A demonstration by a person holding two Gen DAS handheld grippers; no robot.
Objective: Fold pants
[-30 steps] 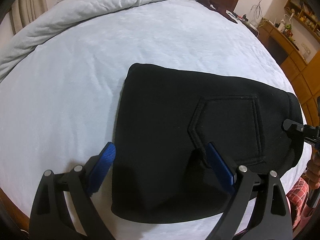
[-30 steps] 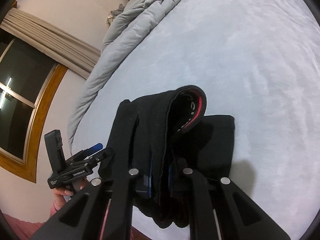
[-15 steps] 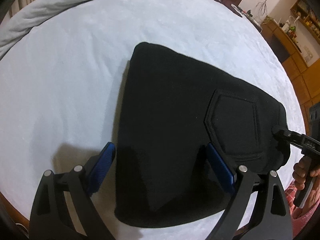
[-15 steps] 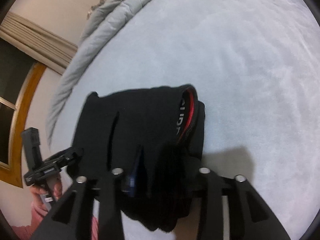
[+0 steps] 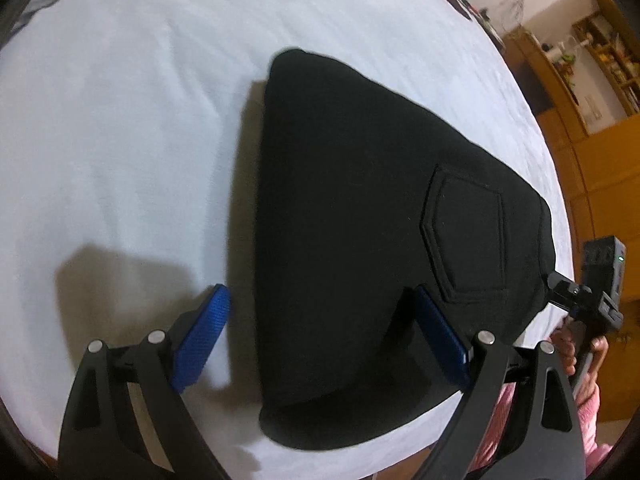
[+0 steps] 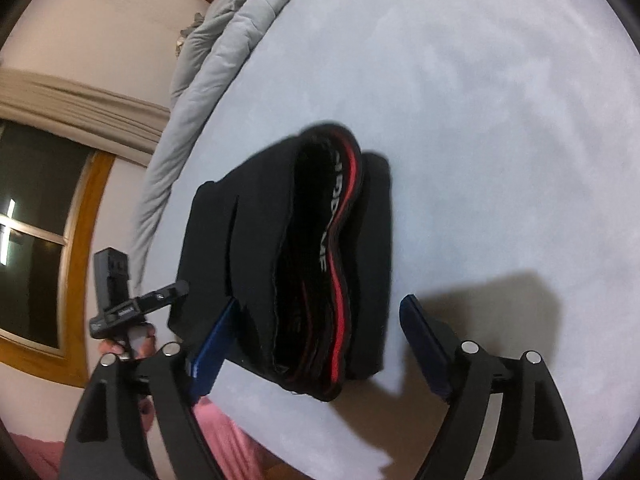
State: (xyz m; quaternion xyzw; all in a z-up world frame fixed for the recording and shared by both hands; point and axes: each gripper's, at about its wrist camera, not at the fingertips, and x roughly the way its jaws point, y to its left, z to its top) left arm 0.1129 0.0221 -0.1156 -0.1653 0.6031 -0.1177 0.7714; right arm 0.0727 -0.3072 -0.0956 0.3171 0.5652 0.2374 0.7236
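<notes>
Pants: we see the black fleece pants (image 5: 360,240) lying as a compact folded stack on the pale blue bed sheet (image 5: 120,120), near the edge closest to us, back pocket up.
Waistband: its red-striped band (image 6: 344,248) gapes at the stack's right end.
Right gripper (image 6: 316,320): its jaws have just been opening; they stand wide around the waistband end, and we see no pad pressing the cloth.
Left gripper (image 5: 320,320): wide open, straddling the stack's near left corner, gripping nothing.
Progress: we judge the folding essentially done; only smoothing or withdrawing remains.
Room: bare sheet lies open beyond and beside the stack; the crumpled grey duvet (image 6: 224,60) sits well apart at the far side.
Edge: the bed's near edge is close behind the stack.
</notes>
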